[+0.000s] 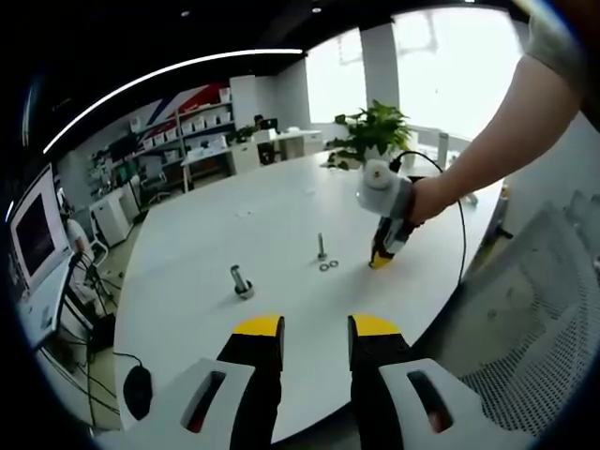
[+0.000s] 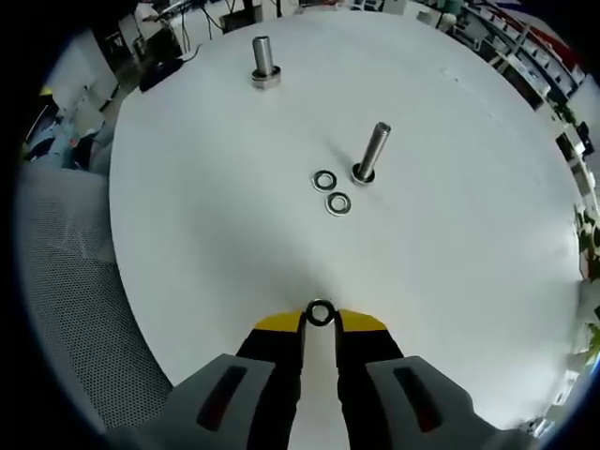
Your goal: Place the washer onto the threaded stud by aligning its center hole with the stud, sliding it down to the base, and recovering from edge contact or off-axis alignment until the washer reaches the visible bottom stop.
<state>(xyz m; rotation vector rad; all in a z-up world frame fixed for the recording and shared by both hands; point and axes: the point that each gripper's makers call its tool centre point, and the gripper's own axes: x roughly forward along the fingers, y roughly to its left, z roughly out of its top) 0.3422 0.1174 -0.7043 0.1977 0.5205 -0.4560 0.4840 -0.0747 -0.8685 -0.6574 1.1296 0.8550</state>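
At the bottom centre of the right gripper view, the right gripper [image 2: 320,320] pinches a washer [image 2: 320,312] between its yellow-tipped jaws, the ring held on edge so that its hole faces the camera. Above it, at upper centre, the stud [image 2: 370,151] stands on the white surface [image 2: 187,244], leaning slightly in this view, with two loose washers [image 2: 332,191] lying flat just beside its foot. A second stud [image 2: 263,61] stands at the upper left, well apart.

In the left gripper view, the left gripper [image 1: 316,330] sits at the bottom with jaws narrowly parted and nothing between them, while the right one hangs low over the surface at centre right, near the stud.

The washer looks to be gripped but not yet carried to the stud. To do this well, I judge it should be turned flat, hole centred over the stud's tip, then lowered along the stud's own axis. The grip covers part of the rim, so the jaws may foul the thread; holding by the outer edge helps. If the ring catches and tips, lift slightly, re-level and recentre, not push. The loose washers at the foot may hide the true bottom stop.
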